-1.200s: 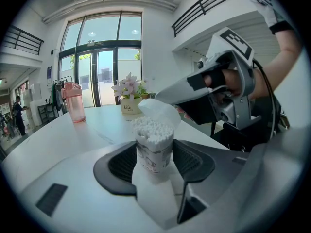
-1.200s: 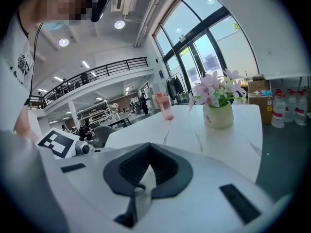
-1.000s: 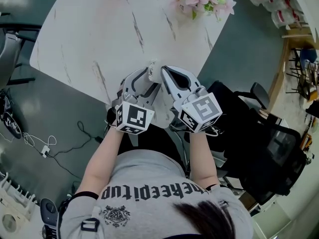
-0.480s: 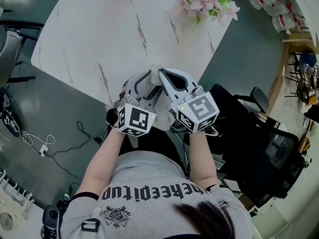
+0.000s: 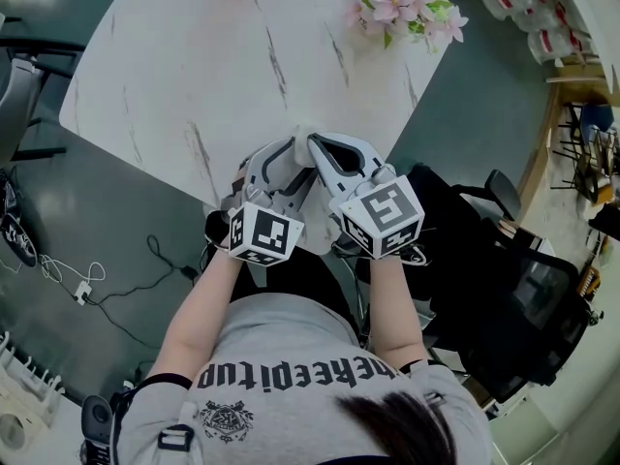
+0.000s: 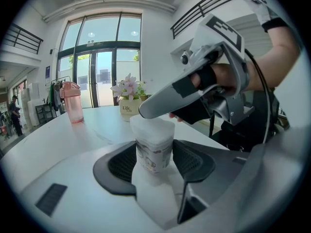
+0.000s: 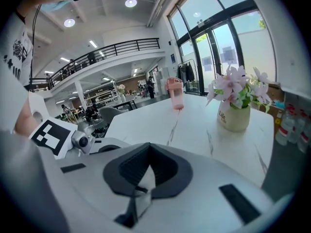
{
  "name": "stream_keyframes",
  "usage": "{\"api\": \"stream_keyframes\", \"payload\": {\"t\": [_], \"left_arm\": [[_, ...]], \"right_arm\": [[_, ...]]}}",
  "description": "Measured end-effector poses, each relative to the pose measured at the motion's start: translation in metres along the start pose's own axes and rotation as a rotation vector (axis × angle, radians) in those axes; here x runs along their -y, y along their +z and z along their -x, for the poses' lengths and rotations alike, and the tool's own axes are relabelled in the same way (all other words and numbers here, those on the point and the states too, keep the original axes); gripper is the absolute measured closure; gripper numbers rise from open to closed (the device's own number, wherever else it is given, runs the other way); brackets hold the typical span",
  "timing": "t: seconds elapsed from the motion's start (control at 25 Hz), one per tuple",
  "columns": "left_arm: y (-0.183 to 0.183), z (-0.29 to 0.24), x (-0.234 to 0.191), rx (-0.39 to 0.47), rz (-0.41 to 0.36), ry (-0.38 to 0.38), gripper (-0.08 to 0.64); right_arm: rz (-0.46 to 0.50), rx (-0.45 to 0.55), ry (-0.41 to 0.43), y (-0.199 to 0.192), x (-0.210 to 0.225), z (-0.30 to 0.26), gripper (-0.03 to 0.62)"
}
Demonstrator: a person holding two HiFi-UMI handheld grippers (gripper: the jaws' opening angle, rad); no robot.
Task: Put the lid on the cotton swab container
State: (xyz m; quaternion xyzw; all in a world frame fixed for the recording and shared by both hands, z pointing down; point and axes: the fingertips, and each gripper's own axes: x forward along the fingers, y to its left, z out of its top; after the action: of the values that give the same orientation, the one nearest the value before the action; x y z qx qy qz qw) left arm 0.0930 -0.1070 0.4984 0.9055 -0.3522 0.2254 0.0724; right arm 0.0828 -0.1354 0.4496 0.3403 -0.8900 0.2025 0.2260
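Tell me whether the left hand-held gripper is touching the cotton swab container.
Touching. The left gripper view shows the cotton swab container upright between the jaws of the left hand-held gripper, both dark pads pressed against its sides, no gap.

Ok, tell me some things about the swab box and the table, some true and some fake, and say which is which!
1. The left gripper's jaws squeeze the container. True.
2. The pink bottle lies on its side. False: it stands upright on the table.
3. The flowers sit in a pot. True.
4. The right gripper is far from the container. False: its tip is right at the lid on top.
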Motion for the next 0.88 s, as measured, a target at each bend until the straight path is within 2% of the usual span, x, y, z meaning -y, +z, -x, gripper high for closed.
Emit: {"api": "stream_keyframes", "payload": {"t": [0.36, 0.64, 0.88], "left_arm": [[-0.0006, -0.0011, 0.0, 0.0, 0.001, -0.005, 0.319], [-0.0004, 0.0, 0.0003, -0.006, 0.001, -0.004, 0.319], [-0.0004, 0.0004, -0.0013, -0.005, -0.003, -0.003, 0.319]], "right_arm": [[-0.013, -0.066, -0.013, -0.0018, 0.0009, -0.0032, 0.583], [-0.036, -0.052, 0.006, 0.0001, -0.0001, -0.0015, 0.581], [0.019, -0.07, 0.008, 0.001, -0.0079, -0.005, 0.581]]}}
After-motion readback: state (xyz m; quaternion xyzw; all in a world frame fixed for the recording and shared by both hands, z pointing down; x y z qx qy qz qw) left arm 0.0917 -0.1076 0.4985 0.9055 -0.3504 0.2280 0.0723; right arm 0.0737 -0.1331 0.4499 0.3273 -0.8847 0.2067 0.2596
